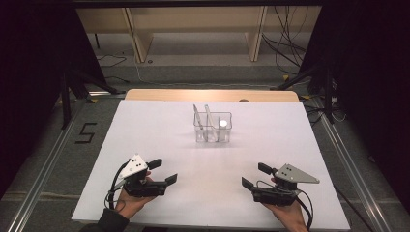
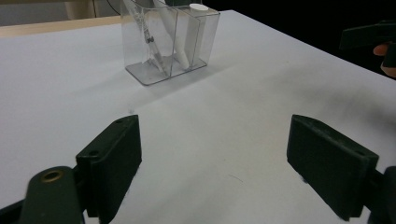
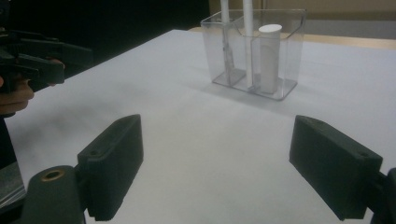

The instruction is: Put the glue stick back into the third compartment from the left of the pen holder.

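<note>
A clear plastic holder (image 1: 212, 127) with several compartments stands at the middle of the white table. Inside it lean two slim pens (image 1: 196, 116) and a short white cylinder (image 1: 223, 123) stands upright. The holder (image 2: 169, 39) is ahead of the left gripper's jaws, and the holder (image 3: 254, 51) is likewise ahead of the right gripper's jaws. My left gripper (image 1: 163, 171) rests near the front left, open and empty. My right gripper (image 1: 253, 176) sits near the front right, also open with nothing between its jaws.
The white table top (image 1: 145, 135) ends in a wooden strip (image 1: 208, 94) at the far edge. Black stands (image 1: 67, 92) and cables (image 1: 290, 48) lie on the floor beyond. A "5" mark (image 1: 86, 133) is on the floor at left.
</note>
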`<state>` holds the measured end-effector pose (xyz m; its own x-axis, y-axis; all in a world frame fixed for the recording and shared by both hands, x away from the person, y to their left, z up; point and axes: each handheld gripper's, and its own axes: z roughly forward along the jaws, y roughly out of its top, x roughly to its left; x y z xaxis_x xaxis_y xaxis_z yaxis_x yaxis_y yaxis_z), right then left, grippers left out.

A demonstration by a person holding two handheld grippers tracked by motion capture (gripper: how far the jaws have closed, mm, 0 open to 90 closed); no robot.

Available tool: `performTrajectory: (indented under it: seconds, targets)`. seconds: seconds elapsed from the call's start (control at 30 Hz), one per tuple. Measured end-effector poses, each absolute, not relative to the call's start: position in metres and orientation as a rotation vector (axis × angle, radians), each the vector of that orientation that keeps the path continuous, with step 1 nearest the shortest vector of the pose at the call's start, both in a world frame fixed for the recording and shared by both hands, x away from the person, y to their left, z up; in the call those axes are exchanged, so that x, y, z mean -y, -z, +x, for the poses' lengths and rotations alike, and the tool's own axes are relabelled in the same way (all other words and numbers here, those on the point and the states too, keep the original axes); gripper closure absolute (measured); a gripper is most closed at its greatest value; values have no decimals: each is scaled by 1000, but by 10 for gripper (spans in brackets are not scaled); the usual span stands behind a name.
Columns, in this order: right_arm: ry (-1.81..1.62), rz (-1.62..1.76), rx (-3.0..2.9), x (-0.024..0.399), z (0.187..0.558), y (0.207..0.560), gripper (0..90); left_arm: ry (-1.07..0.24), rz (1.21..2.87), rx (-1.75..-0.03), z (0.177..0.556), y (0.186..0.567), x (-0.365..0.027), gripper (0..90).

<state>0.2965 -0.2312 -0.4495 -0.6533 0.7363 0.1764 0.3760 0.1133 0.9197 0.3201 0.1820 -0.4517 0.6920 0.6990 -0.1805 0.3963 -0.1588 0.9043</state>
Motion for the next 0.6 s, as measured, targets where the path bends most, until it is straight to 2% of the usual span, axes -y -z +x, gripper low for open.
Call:
performTrajectory:
  seconds: [0.6]
  targets:
    - [-1555,1103,-2056,237,291,456,173,-323,1793,-867,318,454,-181,178]
